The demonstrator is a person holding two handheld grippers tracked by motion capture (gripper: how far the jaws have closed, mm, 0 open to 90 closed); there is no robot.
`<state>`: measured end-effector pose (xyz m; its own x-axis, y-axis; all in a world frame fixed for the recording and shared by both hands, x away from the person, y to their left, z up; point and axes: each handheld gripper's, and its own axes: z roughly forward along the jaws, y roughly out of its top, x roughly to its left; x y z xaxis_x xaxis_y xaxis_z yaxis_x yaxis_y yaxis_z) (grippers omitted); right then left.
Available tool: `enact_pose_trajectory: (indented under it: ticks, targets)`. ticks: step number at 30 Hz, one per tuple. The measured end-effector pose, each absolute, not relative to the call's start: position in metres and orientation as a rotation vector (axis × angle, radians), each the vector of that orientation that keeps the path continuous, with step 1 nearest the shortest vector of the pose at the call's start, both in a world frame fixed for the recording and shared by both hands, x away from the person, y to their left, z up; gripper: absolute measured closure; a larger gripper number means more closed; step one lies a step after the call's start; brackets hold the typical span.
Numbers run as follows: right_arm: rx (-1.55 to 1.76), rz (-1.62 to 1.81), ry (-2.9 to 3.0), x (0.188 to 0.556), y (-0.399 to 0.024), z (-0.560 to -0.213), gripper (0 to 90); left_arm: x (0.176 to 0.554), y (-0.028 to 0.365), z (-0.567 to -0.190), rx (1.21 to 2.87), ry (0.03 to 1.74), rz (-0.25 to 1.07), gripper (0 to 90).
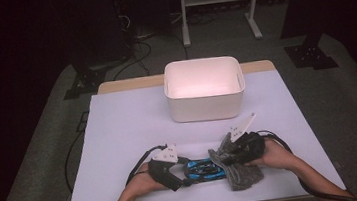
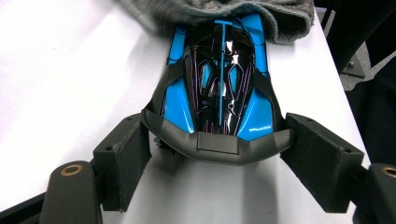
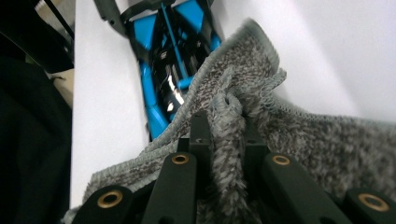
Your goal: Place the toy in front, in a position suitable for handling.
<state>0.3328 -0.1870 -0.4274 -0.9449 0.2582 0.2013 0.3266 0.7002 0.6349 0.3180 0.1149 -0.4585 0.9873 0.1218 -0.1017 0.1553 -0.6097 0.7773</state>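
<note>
One blue toy car [image 1: 205, 170] lies near the front edge of the worktop [image 1: 124, 131], its end wedged between the pads of the left hand-held gripper [image 2: 217, 154], which grips it. Its glossy, hard shell looks light and slippery, so holding the matte bumper seems wisest. The right hand-held gripper [image 3: 227, 140] pinches one soft, limp grey cloth [image 3: 299, 140] draped over the car. One white bin [image 1: 204, 88] stands behind.

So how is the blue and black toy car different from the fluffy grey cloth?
The glossy blue and black toy car is hard and shiny; the fluffy grey cloth is soft, matte and bunched. The car lies flat between the left tool's wide-set jaws, which hug its end; the cloth is pinched in the right tool's shut jaws and drapes over the car's other end. Both rest on the white table.
</note>
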Motion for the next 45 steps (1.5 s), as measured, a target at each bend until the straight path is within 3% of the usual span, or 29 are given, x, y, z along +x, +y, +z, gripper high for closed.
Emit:
enact_pose_trajectory:
  ticks: [12, 33, 42, 45]
  targets:
    - [-0.392, -1.124, -2.807, 0.326, -0.161, -0.419, 79.5, 0.319, 0.116, -0.459, 2.233, 0.190, -0.059, 23.8]
    - [-0.403, -1.132, -2.794, 0.319, -0.168, -0.426, 79.6, 0.334, 0.113, -0.443, 2.201, 0.274, -0.183, 21.6]
    - [-0.383, -1.118, -2.797, 0.314, -0.169, -0.427, 79.7, 0.342, 0.108, -0.450, 2.252, 0.462, -0.268, 24.9]
    - [-0.379, -1.111, -2.807, 0.312, -0.169, -0.426, 79.6, 0.339, 0.107, -0.448, 2.250, 0.433, -0.264, 32.7]
